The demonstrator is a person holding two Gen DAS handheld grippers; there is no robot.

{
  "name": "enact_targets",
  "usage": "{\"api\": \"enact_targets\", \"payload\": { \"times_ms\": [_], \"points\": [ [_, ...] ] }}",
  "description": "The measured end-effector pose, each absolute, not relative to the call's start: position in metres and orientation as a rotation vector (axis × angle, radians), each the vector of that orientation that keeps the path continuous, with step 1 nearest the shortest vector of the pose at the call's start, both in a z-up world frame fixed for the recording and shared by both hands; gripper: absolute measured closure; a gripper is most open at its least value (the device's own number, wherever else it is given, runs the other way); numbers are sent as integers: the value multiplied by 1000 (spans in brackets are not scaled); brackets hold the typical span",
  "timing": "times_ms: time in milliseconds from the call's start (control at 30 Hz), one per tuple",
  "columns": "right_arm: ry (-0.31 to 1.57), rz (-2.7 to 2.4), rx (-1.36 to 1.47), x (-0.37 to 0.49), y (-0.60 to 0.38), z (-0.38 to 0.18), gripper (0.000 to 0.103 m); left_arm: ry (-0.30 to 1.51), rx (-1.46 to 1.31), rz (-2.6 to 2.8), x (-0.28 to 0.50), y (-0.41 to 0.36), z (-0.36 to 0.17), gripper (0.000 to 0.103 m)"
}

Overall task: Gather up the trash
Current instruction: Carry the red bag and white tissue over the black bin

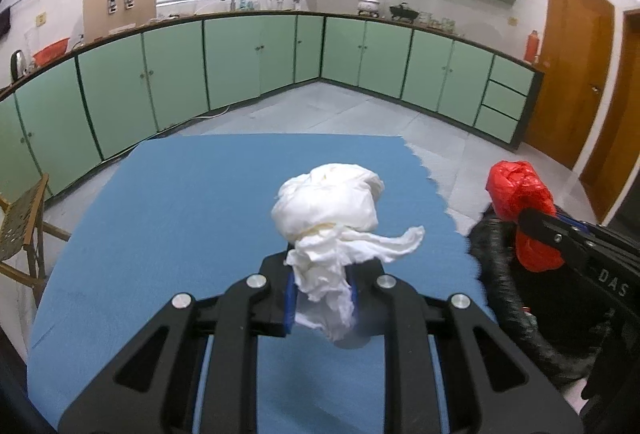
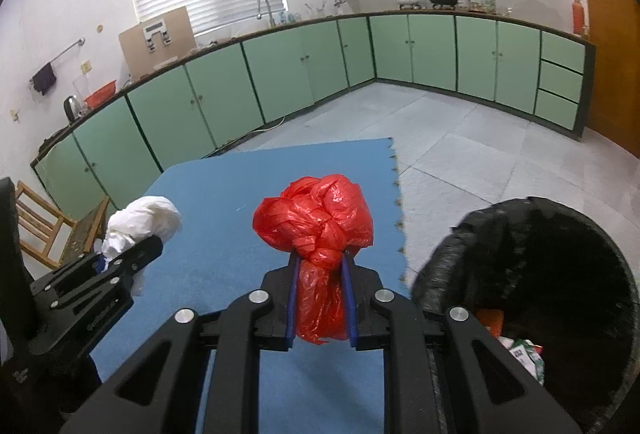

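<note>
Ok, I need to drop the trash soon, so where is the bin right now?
The black-lined bin sits at the right in both wrist views, just off the blue mat's right edge, beside the right gripper.

white wad (image 1: 326, 202): crumpled, held aloft | red bag (image 2: 316, 222): knotted, held aloft

Two grippers: the left gripper (image 1: 322, 290) and the right gripper (image 2: 322, 298). One white wad (image 1: 326, 202), one red plastic bag (image 2: 316, 222), one black bin (image 2: 560, 274), one blue mat (image 1: 192, 202), one wooden chair (image 2: 44, 226).
</note>
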State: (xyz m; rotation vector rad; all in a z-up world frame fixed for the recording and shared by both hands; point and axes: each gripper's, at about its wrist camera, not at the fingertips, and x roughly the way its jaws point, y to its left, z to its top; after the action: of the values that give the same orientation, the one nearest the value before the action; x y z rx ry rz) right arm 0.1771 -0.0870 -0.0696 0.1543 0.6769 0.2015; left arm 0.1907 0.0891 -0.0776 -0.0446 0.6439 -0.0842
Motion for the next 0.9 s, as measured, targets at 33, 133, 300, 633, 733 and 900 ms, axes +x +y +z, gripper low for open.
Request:
{"api": "enact_targets", "payload": {
  "times_ms": [33, 133, 300, 633, 733, 900],
  "points": [
    [676, 196, 157, 173, -90, -67, 85, 639, -41, -92, 187, 85, -75, 85],
    [664, 174, 163, 160, -103, -60, 85, 625, -29, -124, 176, 68, -69, 85],
    [644, 126, 166, 134, -131, -51, 85, 613, -19, -166, 163, 46, -62, 85],
    [616, 33, 181, 99, -185, -40, 85, 593, 15, -264, 143, -8, -58, 85],
    [608, 7, 188, 90, -200, -38, 85, 588, 23, -295, 138, -23, -57, 85],
    [604, -37, 181, 79, -225, -40, 85, 588, 37, -345, 137, -51, -62, 85]
  ]
}}
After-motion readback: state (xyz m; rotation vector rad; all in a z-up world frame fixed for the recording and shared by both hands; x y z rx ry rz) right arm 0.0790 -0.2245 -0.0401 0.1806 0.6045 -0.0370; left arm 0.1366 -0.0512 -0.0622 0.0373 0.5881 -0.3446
